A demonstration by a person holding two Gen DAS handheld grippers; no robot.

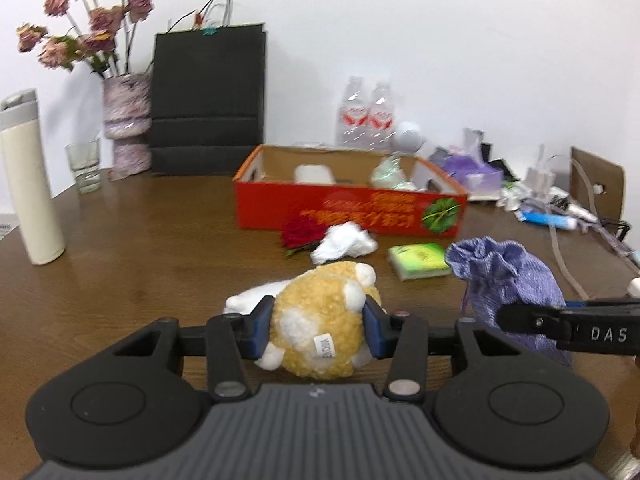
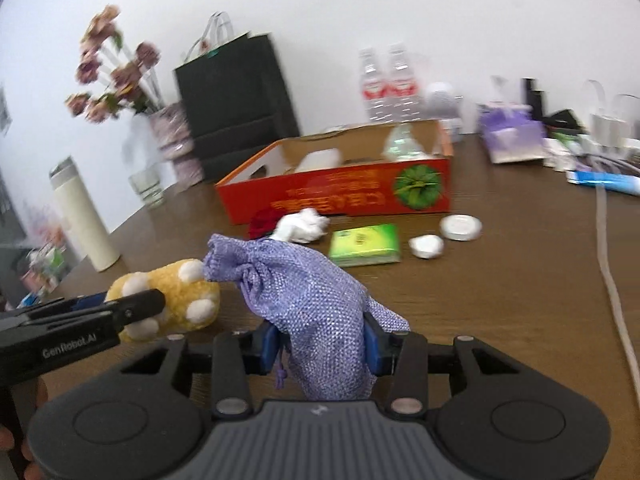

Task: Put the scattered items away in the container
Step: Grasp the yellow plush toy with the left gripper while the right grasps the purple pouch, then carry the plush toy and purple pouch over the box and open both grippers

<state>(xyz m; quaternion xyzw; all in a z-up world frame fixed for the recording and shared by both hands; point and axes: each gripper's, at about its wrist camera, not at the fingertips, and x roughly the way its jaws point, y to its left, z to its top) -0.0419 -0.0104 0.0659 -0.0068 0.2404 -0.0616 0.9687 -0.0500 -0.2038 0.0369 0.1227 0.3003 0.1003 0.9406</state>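
Left wrist: jaws clenched on plush toy (image 1: 320, 332); right jaws grasp purple pouch (image 2: 320, 320).

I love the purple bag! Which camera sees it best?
The right wrist view: the purple bag fills the middle, pinched in the right tool. The left wrist view shows it at the right edge, partly hidden.

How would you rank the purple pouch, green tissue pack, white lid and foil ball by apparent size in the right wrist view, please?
1. purple pouch, though nearest the camera
2. green tissue pack
3. white lid and foil ball: too alike to rank
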